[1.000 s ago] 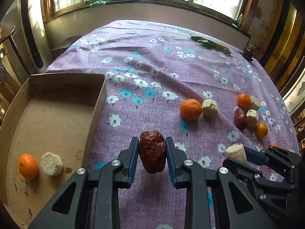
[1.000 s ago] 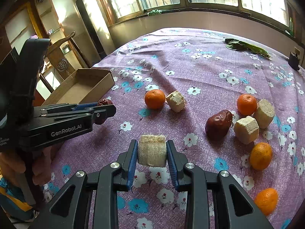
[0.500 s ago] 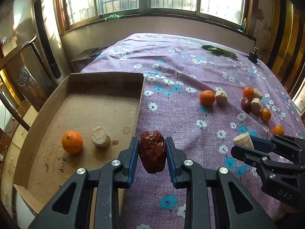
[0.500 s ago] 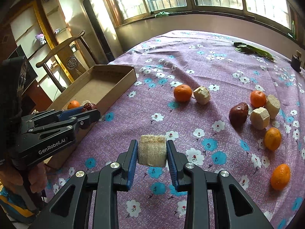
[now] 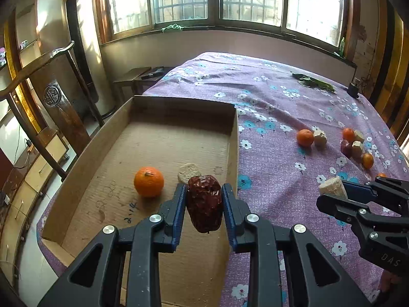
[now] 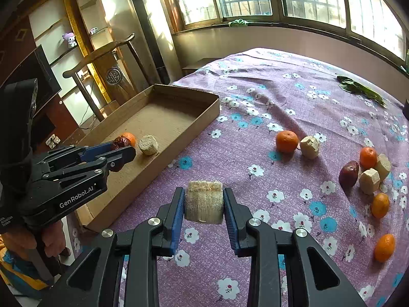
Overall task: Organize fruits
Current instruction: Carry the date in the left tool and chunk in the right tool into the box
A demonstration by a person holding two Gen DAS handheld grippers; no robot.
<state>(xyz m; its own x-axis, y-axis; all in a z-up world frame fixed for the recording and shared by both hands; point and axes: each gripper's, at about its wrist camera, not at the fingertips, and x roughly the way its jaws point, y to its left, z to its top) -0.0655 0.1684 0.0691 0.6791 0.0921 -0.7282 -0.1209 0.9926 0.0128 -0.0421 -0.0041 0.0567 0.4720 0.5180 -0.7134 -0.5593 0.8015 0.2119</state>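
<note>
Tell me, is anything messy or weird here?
One thing: a green leafy bit lies alone at the table's far end, away from the fruit. The box has scuffs and pen marks. Nothing looks spilled.

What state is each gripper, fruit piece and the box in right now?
left gripper: shut on red date, above the box
right gripper: shut on sugarcane chunk, above the cloth
cardboard box: open, holding one orange and one pale chunk
</note>
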